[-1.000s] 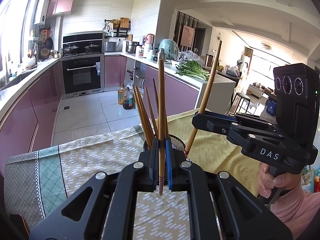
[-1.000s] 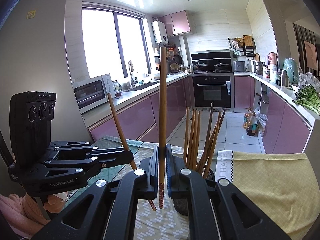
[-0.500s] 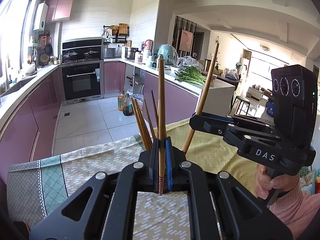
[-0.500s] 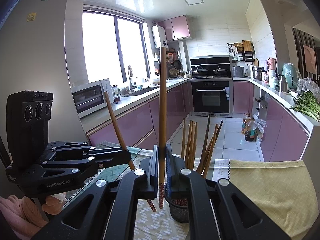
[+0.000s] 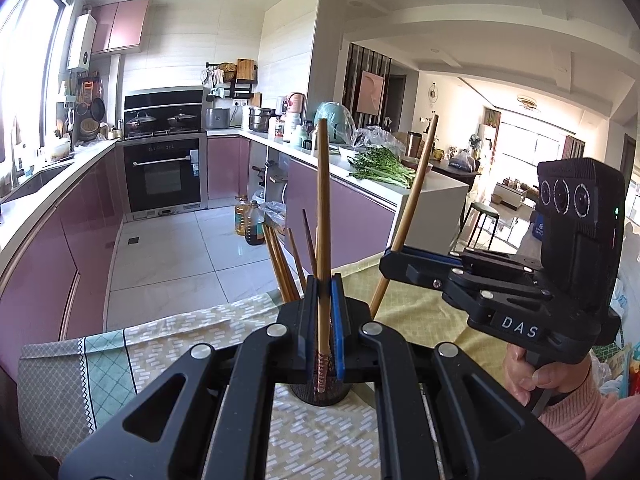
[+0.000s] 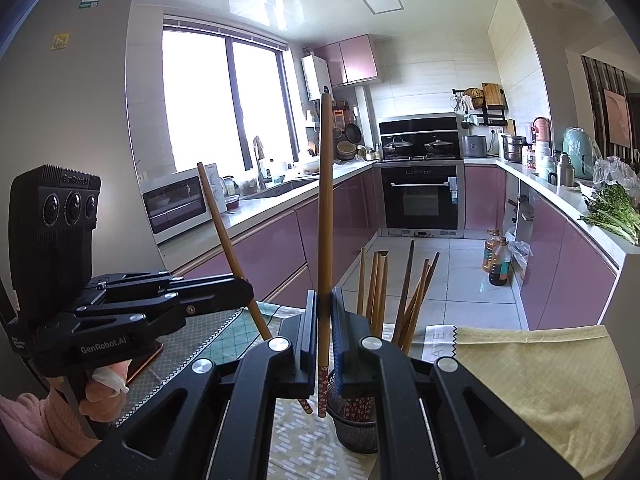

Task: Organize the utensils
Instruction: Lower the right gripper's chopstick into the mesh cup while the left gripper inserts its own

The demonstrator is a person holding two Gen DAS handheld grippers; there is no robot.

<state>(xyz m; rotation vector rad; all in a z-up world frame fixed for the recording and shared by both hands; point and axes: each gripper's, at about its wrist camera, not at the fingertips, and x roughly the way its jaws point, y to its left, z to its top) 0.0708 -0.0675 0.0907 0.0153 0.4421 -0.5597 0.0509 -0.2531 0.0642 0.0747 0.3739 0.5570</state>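
Observation:
My left gripper (image 5: 323,292) is shut on a wooden chopstick (image 5: 322,208) held upright, its patterned tip over a black mesh holder (image 5: 320,394) with several chopsticks (image 5: 280,264) standing in it. My right gripper (image 6: 324,312) is shut on a second chopstick (image 6: 325,208), upright, its tip just left of the holder (image 6: 356,428). In the left wrist view the right gripper (image 5: 390,266) shows at right with its slanted chopstick (image 5: 412,208). In the right wrist view the left gripper (image 6: 244,290) shows at left with its chopstick (image 6: 230,248).
The holder stands on a table covered with patterned cloth (image 5: 168,344) and a yellow cloth (image 6: 532,380). Behind lie the kitchen floor, purple cabinets (image 6: 280,252), an oven (image 6: 420,200) and greens (image 6: 612,212) on a counter. Oil bottles (image 6: 496,260) stand on the floor.
Both grippers have risen with their chopsticks; the holder now sits lower in both views, and the chopstick tips are above its rim.

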